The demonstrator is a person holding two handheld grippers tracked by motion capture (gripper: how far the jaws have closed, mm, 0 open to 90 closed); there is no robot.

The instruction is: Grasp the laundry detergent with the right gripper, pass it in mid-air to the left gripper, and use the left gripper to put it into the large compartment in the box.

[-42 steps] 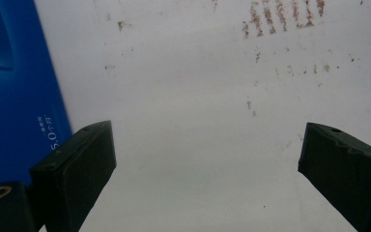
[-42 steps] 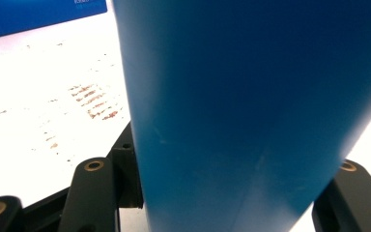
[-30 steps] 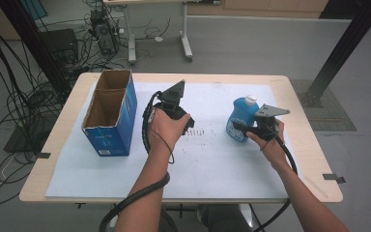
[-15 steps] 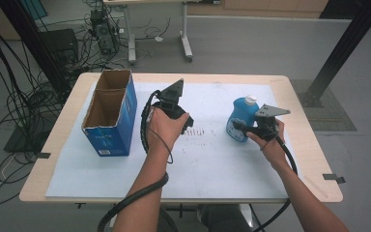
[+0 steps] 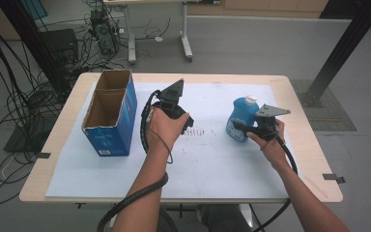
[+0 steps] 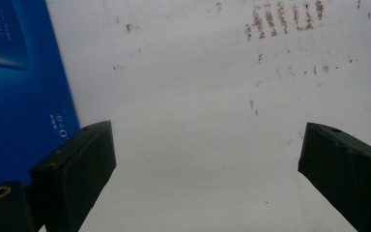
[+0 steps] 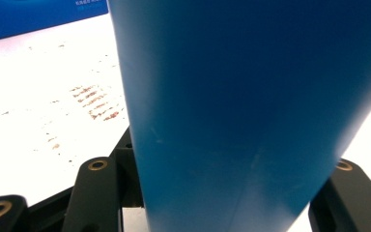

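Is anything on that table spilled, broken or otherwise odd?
Nothing is spilled or broken. The only oddity is a patch of rusty brown marks in short rows on the white sheet, between the open blue box and the upright blue bottle.

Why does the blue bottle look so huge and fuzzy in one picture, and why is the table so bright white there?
In the right gripper view the blue bottle sits right against the camera, between the jaws, so it looks giant and soft-edged. The white table sheet beside it is washed out by glare. In the high view the same bottle looks small and sharper, with even light and faint shadows.
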